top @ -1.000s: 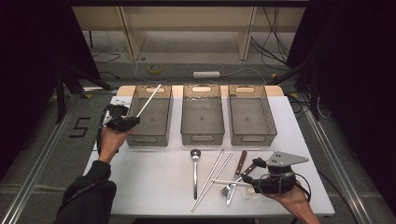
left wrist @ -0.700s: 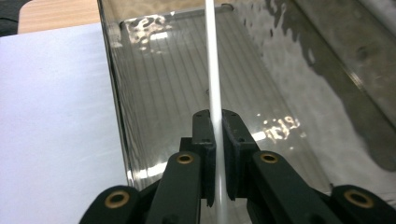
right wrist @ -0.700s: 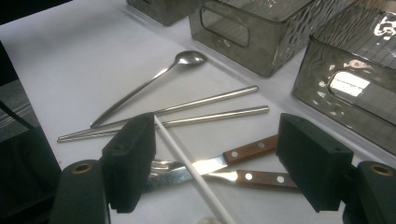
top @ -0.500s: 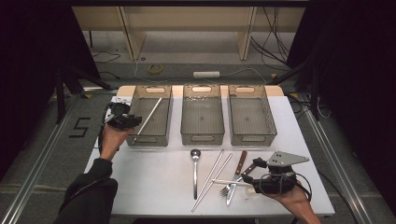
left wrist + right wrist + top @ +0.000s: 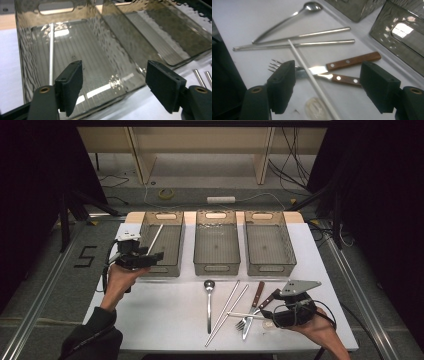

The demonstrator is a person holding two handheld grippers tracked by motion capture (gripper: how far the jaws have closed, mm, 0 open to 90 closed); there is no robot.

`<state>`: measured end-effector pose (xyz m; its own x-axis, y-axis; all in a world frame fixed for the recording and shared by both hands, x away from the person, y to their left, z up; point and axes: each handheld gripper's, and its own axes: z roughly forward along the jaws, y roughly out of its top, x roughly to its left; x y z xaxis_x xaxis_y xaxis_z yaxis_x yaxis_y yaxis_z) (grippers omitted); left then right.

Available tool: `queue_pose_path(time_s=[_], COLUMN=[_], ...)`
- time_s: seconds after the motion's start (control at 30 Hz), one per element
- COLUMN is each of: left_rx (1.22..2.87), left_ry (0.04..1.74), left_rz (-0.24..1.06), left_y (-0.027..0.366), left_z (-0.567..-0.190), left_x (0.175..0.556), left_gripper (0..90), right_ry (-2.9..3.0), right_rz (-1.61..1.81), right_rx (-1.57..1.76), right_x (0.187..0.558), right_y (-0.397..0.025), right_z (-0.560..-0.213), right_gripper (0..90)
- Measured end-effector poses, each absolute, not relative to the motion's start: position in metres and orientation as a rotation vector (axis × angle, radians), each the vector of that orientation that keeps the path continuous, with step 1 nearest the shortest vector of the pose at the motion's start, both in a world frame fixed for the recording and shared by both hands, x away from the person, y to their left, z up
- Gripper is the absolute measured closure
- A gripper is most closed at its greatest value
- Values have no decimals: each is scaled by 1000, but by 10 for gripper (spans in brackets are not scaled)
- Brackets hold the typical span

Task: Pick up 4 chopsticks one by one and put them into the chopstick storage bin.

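Three bins: a row of smoked see-through plastic bins sits at the far side of the white table [image 5: 150, 310], so it looks like cutlery is being sorted by type.
Left bin: the leftmost bin [image 5: 172, 265] has one white chopstick [image 5: 155, 238] in it, lying lengthwise toward the left wall; the left gripper view shows it flat on the floor [image 5: 51, 53].
Left hand-held gripper [image 5: 150, 256]: jaws wide apart, nothing between them, hovering at the bin's near-left corner. My guess is it's just there for the drop.
Right hand-held gripper [image 5: 269, 312]: also spread open and empty, low over the pile at the near right.
Second white chopstick [image 5: 312, 80]: lies across the fork [image 5: 287, 67], running up between the open jaws, so it's lined up as the next grab.
Rest of pile: steel spoon [image 5: 208, 302], two metal chopsticks [image 5: 227, 312], wooden-handled knife [image 5: 348, 61], all loose on the table, waiting for their own bins I reckon.
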<state>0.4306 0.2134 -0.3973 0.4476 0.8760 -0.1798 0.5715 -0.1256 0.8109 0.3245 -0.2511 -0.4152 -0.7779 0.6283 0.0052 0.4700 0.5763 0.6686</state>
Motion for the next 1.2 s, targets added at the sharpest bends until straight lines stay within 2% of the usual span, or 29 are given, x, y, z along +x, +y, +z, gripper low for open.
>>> queue_pose_path(time_s=[0.23,0.43,0.6,0.9,1.2], left_rx=[1773,1814,1845,1871,1870], left_ry=[1141,1078,1039,985,939], left_rz=[405,385,384,348,374], left_y=[206,192,184,173,170], left_z=[-398,-406,-411,-418,-420], left_x=[409,391,381,359,343], left_gripper=[252,225,211,196,188], right_ry=[2699,2791,2835,2894,2916], right_rz=[786,660,580,484,458], right_rx=[841,766,707,660,641], right_x=[343,354,357,362,363], right_y=[-250,-244,-241,-245,-246], right_z=[-415,-419,-425,-437,-443], right_gripper=[332,333,344,431,441])
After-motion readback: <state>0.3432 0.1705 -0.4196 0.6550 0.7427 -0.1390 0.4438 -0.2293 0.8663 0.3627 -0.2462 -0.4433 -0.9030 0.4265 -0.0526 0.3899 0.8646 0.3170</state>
